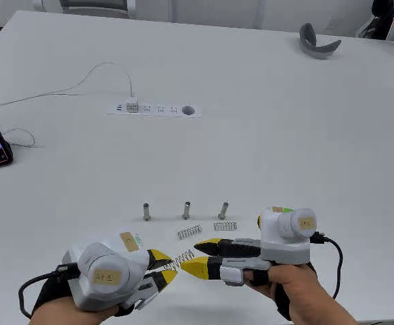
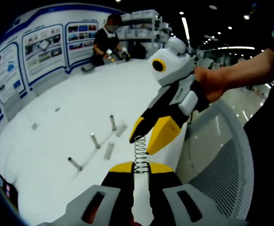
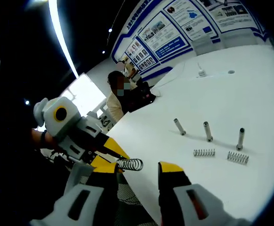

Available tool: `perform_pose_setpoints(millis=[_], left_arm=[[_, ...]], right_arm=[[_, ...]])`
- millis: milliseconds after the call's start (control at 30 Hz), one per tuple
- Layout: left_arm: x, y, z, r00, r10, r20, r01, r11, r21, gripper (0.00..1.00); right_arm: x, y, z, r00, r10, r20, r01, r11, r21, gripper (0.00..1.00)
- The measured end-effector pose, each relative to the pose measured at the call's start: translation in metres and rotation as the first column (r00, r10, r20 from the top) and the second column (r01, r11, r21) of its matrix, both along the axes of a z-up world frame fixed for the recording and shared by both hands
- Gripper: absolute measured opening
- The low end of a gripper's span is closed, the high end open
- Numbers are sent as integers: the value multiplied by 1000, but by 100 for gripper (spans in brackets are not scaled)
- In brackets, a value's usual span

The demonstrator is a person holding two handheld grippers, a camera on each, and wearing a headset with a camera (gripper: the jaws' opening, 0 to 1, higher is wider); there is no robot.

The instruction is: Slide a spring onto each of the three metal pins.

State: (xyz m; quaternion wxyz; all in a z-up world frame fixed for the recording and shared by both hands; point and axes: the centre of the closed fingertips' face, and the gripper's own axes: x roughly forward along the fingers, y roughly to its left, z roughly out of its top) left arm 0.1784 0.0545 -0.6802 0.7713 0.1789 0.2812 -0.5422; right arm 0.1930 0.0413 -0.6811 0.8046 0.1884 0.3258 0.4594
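here the left hand-held gripper (image 2: 139,168) pinches a spring (image 2: 140,149) by one end; its free end sits between the parted jaws of the right hand-held gripper (image 3: 138,165).

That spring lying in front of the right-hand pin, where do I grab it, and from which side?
Grip the spring mid-length, across its coils, from above. It lies on its side, running left to right in the head view, so jaws can straddle it front and back. The pin stands close behind; mind the far jaw.
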Motion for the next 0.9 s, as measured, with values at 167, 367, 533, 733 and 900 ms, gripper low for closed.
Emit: perform_pose_setpoints(millis=[167, 367, 533, 733, 900], left_arm=[[-5, -7, 5, 999, -43, 16, 43, 999, 0, 10], [-8, -10, 3, 996, -81, 24, 81, 997, 14, 10], [-12, -11, -1, 994, -105, 18, 105, 994, 21, 10], [-10, -11, -2, 992, -126, 2, 126, 992, 12, 10], [-5, -12, 2, 991, -129, -27, 128, 991, -30, 10]], right_arm=[[-5, 3, 3, 1000, 8, -15, -7, 999, 34, 28], [-10, 5, 6, 999, 19, -28, -17, 997, 71, 21], [-14, 5, 7, 999, 35, -39, -32, 996, 86, 18], [-16, 7, 16, 997, 67, -34, -64, 993, 97, 13], [-11, 8, 23, 995, 102, -6, -101, 993, 60, 12]])
